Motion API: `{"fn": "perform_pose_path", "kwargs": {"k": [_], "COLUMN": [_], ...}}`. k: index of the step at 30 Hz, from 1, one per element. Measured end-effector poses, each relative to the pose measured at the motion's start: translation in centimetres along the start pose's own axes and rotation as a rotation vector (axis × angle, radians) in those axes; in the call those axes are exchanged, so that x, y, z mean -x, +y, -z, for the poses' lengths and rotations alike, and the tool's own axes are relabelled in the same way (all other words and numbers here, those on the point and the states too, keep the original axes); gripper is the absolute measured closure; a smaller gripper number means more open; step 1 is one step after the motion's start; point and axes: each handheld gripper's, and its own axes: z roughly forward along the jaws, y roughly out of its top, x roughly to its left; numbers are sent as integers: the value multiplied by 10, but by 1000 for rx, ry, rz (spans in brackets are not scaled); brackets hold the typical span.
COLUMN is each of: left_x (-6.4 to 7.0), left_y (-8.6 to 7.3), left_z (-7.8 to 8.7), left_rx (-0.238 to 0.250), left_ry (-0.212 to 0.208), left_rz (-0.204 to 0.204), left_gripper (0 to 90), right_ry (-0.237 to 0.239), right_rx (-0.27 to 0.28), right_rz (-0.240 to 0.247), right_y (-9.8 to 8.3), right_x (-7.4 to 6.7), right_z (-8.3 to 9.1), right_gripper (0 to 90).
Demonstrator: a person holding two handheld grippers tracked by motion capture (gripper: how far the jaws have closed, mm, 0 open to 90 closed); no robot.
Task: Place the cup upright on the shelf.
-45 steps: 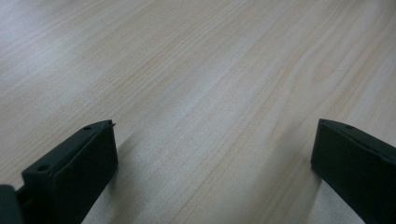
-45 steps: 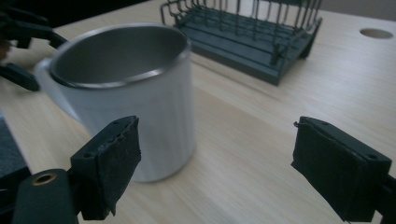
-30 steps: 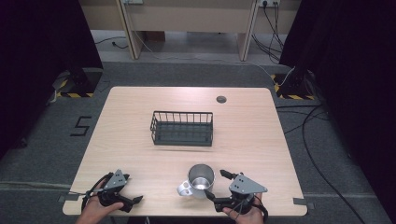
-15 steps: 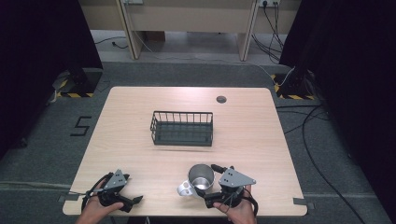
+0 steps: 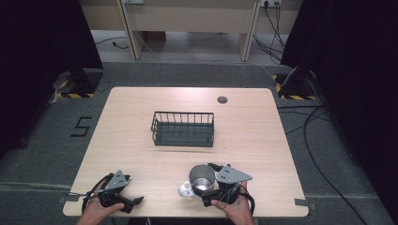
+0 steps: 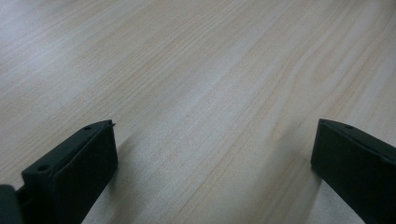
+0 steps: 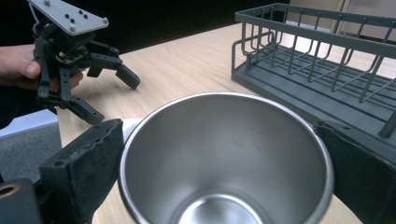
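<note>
the steel cup (image 5: 202, 179) stood upright near the front edge of the table (image 5: 253, 136), a bit right of centre, open mouth up, with a white handle-like piece (image 5: 186, 189) sticking out from its lower left side. the right gripper (image 5: 213, 187) was right at it: in the right gripper view the cup (image 7: 226, 158) sat squarely between the two black jaws, one jaw on each side of the rim, both very close to the wall. whether they were already pressing the metal or just bracketing it could not be told from these pictures; looked like a near-close, not a confirmed pinch. the cup's axis was vertical, so the jaws straddled it across its width, from the person's side.

the left gripper (image 5: 123, 199) rested low at the front left corner of the table, well apart from the cup, jaws spread wide with nothing between them; the left gripper view had bare wood grain (image 6: 205, 93) between its jaws. it also appeared in the right gripper view (image 7: 109, 88), held in a hand (image 7: 18, 65), off beyond the cup.

the key relation: the wire basket (image 5: 183, 129) sat near the table's middle, straight ahead of the cup and slightly left, away from the person. in the right gripper view the basket (image 7: 327, 60) lay just past the cup's far rim. the right hand was clearly the nearer one, so a likely next move was closing on the cup, lifting it clear of the basket's wall and carrying it forward.
</note>
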Motion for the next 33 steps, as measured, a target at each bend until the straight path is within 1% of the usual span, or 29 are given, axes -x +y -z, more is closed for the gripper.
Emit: {"fn": "perform_pose_path", "kwargs": {"k": [4, 10, 13, 17, 22, 23, 24, 25, 33], "left_x": [0, 0, 0, 0, 0, 0, 0, 0, 0], "left_y": [0, 0, 0, 0, 0, 0, 0, 0, 0], "left_z": [0, 0, 0, 0, 0, 0, 0, 0, 0], "left_rx": [0, 0, 0, 0, 0, 0, 0, 0, 0], "left_ry": [1, 1, 0, 1, 1, 1, 0, 0, 0], "left_rz": [0, 0, 0, 0, 0, 0, 0, 0, 0], "left_gripper": [0, 0, 0, 0, 0, 0, 0, 0, 0], "right_ry": [-3, 5, 0, -18, -49, -49, -60, -60, -166], "right_rx": [-11, -2, 3, 4, 4, 4, 10, 10, 48], "right_rz": [8, 4, 0, -8, -12, -12, -18, -18, -57], "right_y": [0, 0, 0, 0, 1, 1, 1, 1, -2], "right_x": [-1, -1, -1, -3, -7, -7, -8, -8, -21], "right_z": [-5, -9, -11, -13, -16, -16, -17, -17, -22], "right_gripper": [39, 50, 51, 51, 51, 51, 51, 51, 52]}}
